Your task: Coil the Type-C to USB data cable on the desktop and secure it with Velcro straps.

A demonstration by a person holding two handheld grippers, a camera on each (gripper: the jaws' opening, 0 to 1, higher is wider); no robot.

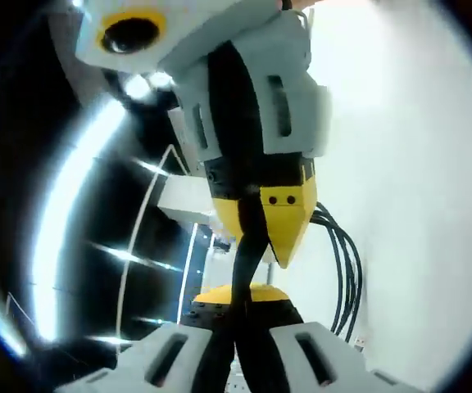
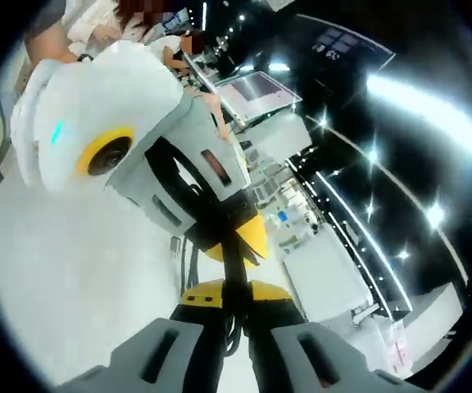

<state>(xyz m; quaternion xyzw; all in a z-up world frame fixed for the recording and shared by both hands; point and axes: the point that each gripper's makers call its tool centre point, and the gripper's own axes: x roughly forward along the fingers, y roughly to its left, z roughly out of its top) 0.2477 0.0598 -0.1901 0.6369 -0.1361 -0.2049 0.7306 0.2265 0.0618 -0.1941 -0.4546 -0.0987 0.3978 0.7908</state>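
In the left gripper view, the left claw (image 1: 248, 307) is rising from the bottom centre of the frame, its two grey jaws lying pressed together on a black strap (image 1: 246, 246), apparently the Velcro one, that is running straight up between them. The right claw (image 1: 273, 237) is coming down from the top of the frame, grey-bodied with yellow tips, and it is pinching the same strap from above, so the two claws are meeting tip to tip at mid-frame. The black data cable (image 1: 347, 274) is hanging in several parallel loops just to the right of the yellow tips, curving down toward the lower right. Behind it, the white counter (image 1: 416, 205) is taking up the right half of the frame, while bright ceiling lights are streaking across the dark left half.

In the right gripper view, the right claw (image 2: 234, 315) is standing at the bottom centre, jaws closed on the strap (image 2: 233, 270). The left claw (image 2: 240, 233) is reaching in from the upper left and gripping that strap just above. A few strands of cable (image 2: 188, 266) are showing just left of the strap, below the left claw's body. The counter (image 2: 64, 278) is filling the lower left. People are standing at the upper left edge, and white desks are lying under a dark ceiling toward the right.
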